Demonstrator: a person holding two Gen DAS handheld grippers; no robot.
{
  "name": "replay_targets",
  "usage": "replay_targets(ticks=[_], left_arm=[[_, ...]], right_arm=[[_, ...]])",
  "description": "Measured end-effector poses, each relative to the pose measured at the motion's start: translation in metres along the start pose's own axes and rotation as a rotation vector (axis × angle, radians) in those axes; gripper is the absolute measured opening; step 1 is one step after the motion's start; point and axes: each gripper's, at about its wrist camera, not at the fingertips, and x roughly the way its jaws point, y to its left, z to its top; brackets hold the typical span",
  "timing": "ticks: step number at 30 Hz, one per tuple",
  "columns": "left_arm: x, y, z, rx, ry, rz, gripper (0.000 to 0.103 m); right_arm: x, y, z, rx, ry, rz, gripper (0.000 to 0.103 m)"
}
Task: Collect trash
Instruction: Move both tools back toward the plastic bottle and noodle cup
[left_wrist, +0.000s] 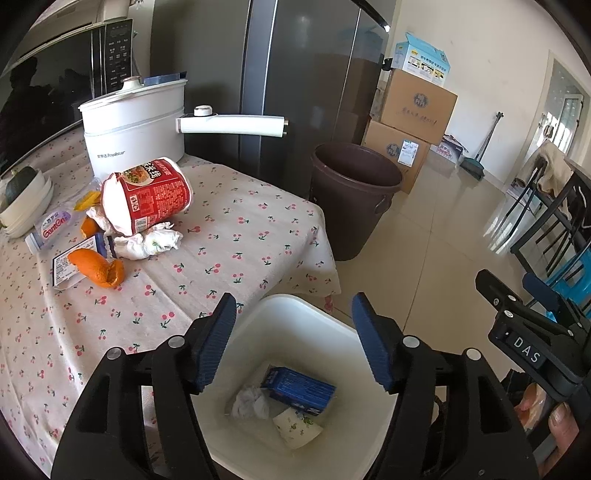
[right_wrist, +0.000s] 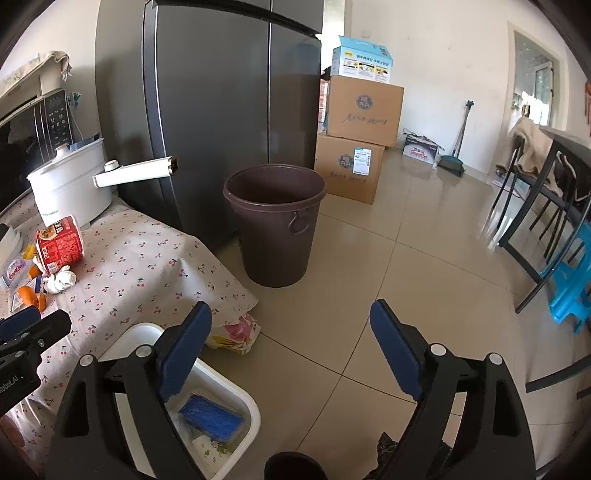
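Still heaped at the far left of the surface (left_wrist: 229, 236): a tissue pack (left_wrist: 51, 227), orange peel (left_wrist: 98, 267) on a printed wrapper (left_wrist: 64, 269), a tipped red noodle cup (left_wrist: 147, 195) and a crumpled tissue (left_wrist: 147, 242) touching it. Best to start with the peel, nearest the edge and loose; approach low, pinch across its arched middle, lift clear before swinging back. For the cup, likely light and easily crushed, so close gently across the body, not the rim.

Left tongs (left_wrist: 293, 339): released, nothing between the pads, hanging right over the white bin (left_wrist: 295, 306) just beside the surface's edge. Inside already: blue carton (left_wrist: 299, 389), tissue wad (left_wrist: 251, 402), paper cup (left_wrist: 297, 426).

Right tongs (right_wrist: 291, 347): spread wide, empty, over bare floor (right_wrist: 406, 258) just right of the bin. Worth sending one tool at a time, to avoid a clash over the narrow opening. Brown bucket (right_wrist: 275, 225) well apart, beyond the surface's corner.
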Motion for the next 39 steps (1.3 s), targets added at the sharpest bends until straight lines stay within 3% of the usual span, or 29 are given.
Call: replay_targets(ticks=[5,10,16,24,30,39], left_arm=[[0.001,0.001,-0.001,-0.001,0.006,0.009,0.073],[0.002,0.009,-0.002,-0.017,0.018,0.047,0.094],[0.005,0.037,-0.001,-0.095,0.052,0.08,0.094],[-0.005,0.079,0.007,-0.186,0.041,0.129,0.094],[-0.008,0.123,0.016,-0.269,0.046,0.179,0.094],[0.0,0.179,0.034,-0.282,0.058,0.273,0.094]], right_arm=[[0.001,0.001,-0.001,-0.005,0.0,-0.009,0.089],[0.002,0.006,-0.001,-0.008,0.006,-0.017,0.096],[0.005,0.027,-0.002,-0.046,0.024,0.005,0.096],[0.002,0.074,0.009,-0.115,0.027,0.086,0.096],[-0.008,0.128,0.029,-0.216,-0.024,0.154,0.096],[-0.005,0.201,0.068,-0.336,-0.081,0.233,0.096]])
